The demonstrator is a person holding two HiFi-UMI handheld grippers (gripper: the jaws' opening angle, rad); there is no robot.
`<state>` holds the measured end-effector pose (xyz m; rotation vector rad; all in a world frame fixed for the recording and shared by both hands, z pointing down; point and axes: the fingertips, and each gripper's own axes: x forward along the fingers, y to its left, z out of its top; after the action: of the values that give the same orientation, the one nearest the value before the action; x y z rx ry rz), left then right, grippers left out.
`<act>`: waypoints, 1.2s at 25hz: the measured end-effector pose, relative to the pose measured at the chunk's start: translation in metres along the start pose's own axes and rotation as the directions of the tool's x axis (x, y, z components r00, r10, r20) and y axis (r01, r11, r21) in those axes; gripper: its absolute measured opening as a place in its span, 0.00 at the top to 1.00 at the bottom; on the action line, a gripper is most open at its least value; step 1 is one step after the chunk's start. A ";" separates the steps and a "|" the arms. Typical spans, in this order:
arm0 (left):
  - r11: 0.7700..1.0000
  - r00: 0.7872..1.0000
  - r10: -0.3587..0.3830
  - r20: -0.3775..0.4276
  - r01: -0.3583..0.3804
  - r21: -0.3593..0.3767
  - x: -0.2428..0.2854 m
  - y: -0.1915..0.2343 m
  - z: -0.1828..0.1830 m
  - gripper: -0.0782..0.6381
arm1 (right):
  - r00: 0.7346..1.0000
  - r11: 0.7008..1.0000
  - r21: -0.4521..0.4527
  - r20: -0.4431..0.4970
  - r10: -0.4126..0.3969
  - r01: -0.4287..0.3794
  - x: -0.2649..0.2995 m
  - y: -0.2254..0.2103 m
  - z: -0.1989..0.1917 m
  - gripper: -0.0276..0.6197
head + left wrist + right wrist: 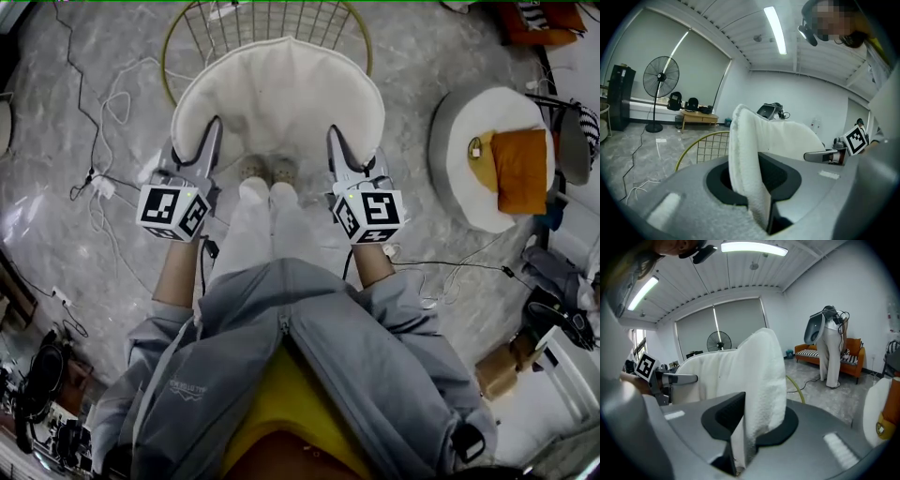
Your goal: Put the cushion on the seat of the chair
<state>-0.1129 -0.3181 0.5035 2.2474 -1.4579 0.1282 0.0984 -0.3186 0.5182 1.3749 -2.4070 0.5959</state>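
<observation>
I grip the cushion (281, 103) at its two side edges. The jaws of the left gripper (212, 136) and right gripper (336, 141) are each pinched narrow on a fold of it, so it hangs spread wide over the chair (272, 21) rather than bunched. It is white, fleecy and rounded, and squashes thin where the jaws bite. The chair is slim gold wire with a grid back and curved rim. Its seat is hidden beneath the cushion, so I cannot tell whether they touch.
</observation>
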 end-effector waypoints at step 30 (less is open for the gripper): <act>0.993 0.911 -0.106 -0.398 0.072 -0.099 0.112 0.139 -0.185 0.77 | 0.947 0.986 0.164 -0.319 0.041 0.013 0.152 -0.038 -0.185 0.81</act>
<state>-0.1561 -0.3812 0.7492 2.0614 -1.1176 0.4654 0.0662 -0.3570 0.7557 1.2111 -2.1457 0.9621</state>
